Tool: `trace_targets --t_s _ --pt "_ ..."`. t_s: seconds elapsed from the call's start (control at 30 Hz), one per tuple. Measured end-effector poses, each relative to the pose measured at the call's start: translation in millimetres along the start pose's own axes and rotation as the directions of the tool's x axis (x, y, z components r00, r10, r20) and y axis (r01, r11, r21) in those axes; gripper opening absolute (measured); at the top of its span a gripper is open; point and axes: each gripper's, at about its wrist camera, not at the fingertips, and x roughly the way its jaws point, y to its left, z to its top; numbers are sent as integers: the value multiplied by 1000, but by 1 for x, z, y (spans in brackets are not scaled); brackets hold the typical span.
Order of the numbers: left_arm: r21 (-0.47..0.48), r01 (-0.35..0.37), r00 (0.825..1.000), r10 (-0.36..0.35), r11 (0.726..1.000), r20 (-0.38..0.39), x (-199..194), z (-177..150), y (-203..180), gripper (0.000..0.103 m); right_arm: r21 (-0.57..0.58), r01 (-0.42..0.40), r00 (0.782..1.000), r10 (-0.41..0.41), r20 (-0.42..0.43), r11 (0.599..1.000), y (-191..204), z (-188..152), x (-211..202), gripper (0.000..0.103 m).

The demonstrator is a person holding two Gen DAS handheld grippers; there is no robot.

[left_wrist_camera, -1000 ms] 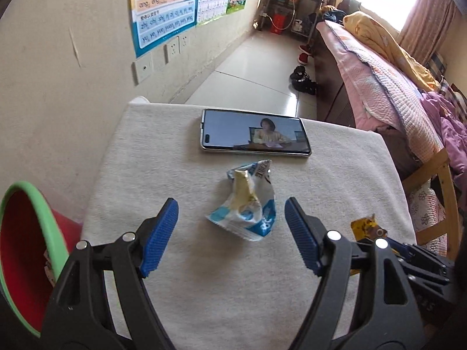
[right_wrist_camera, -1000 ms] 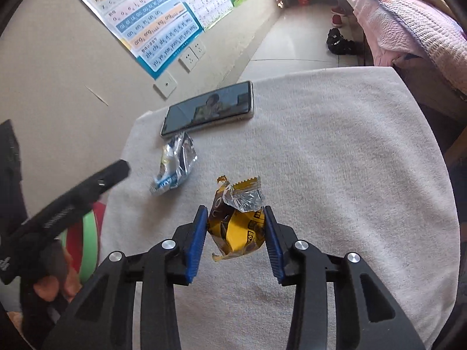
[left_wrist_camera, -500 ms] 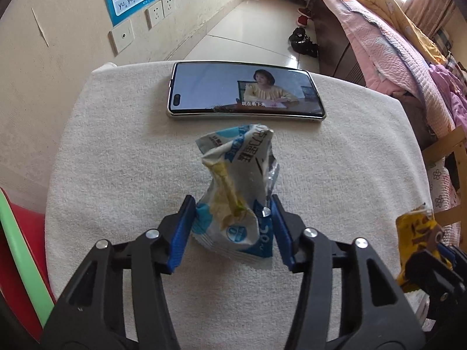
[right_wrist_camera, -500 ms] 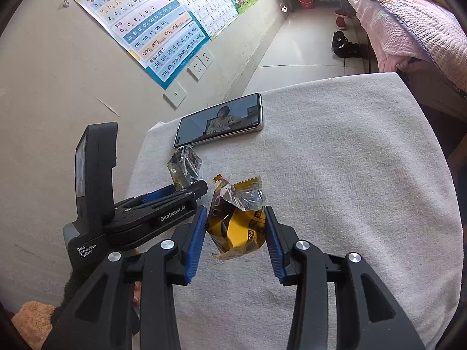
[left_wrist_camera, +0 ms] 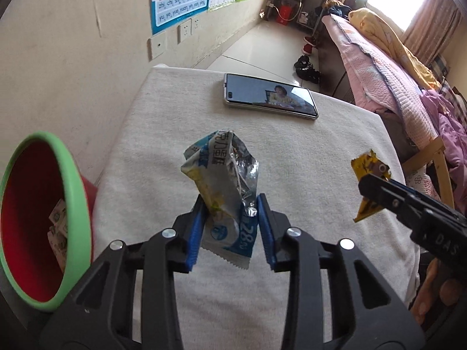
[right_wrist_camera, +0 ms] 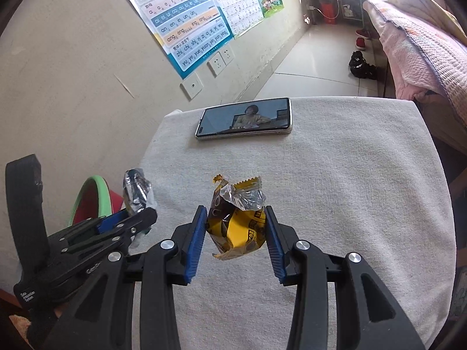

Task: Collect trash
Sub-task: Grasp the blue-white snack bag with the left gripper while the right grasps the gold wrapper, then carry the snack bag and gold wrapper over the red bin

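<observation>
Above the cloth-covered table (left_wrist_camera: 292, 151), a blue-and-white wrapper (left_wrist_camera: 224, 186) is now pinched in the left gripper (left_wrist_camera: 230, 227) and lifted clear of the cloth; a second ago it lay flat between wide-open jaws. The jaws are closing, with the blue pads pressed on the wrapper's lower half. In the right gripper (right_wrist_camera: 235, 233) a yellow wrapper (right_wrist_camera: 238, 218) is held as before, clamped between both pads and also off the table. Both pieces of trash are thus picked up, and a drop into the bin is judged to be what remains. The bin (left_wrist_camera: 73, 198) is seen just beside the table's left edge, red inside with a green rim, paper scraps already lying in it. Both wrappers are crinkled foil-lined plastic, silver inside, with sawtooth edges, light and easily crushed. The table cover is a pale, nubby towel-like fabric. A phone (left_wrist_camera: 270, 97) is left flat at the far edge, screen lit, glossy and rigid, well apart from the wrappers
</observation>
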Motion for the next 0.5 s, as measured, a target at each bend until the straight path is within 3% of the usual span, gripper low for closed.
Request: trace_targets --t_s 0.27,0.5 --pt "-92 -46 998 49 995 35 -40 -36 31 34 -119 5 1000 -1 28 993 33 -5 -9 39" --pt "-109 -67 994 76 992 80 -60 -38 39 34 -187 -2 999 12 51 982 54 -8 -17 39"
